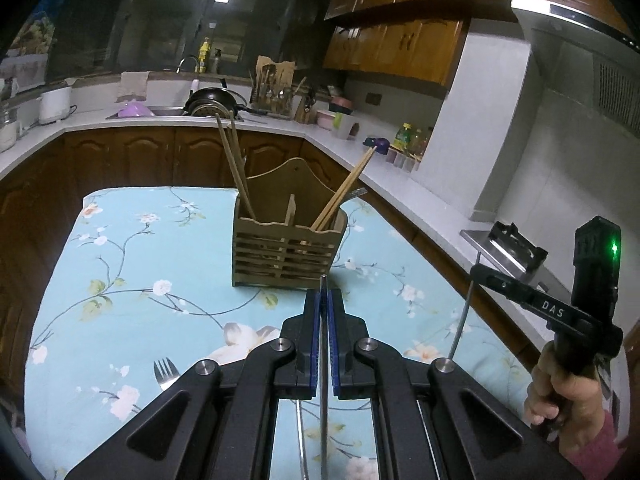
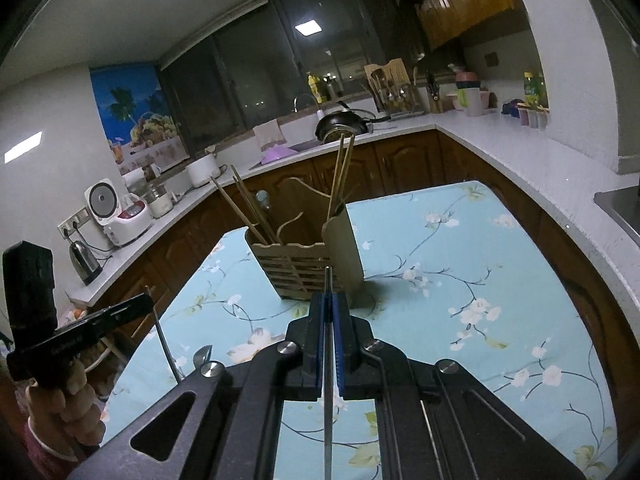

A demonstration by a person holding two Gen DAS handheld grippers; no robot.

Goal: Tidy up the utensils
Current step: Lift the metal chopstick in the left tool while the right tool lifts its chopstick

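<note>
- My left tongs point(image 1: 324, 300) are pinched tight on a thin metal rod point(image 1: 323, 400), a utensil handle by my reading, running straight back between the blue pads point(image 1: 316, 336).
- My right tongs point(image 2: 328, 304) are clamped the same way on a second rod point(image 2: 327, 420). Which utensil each one is I cannot tell, since the working ends are out of view.
- Both rods point at the caddy point(image 1: 286, 240), which suggests they are held lengthwise so they can drop in end-first.
- The caddy stands upright near the middle of the cloth point(image 1: 140, 248), a divider splitting it into two compartments.
- Chopsticks point(image 1: 234, 168) lean in the left compartment, and another pair point(image 1: 344, 188) leans right out of the other one.
- The leaning sticks crowd the outer corners, so the freest openings look to be beside the divider.
- A fork point(image 1: 166, 372) lies flat on the cloth, near my left tongs, still to be sorted.
- From the right view the caddy sits a little left of the tongs, with bare cloth to its right.
- The cloth ends short of the counter point(image 1: 392, 184), which wraps round the back and right; the gap there is narrow, so I would stay over the cloth.
- The tongs hover side by side, near each other; entering one at a time seems safer.
</note>
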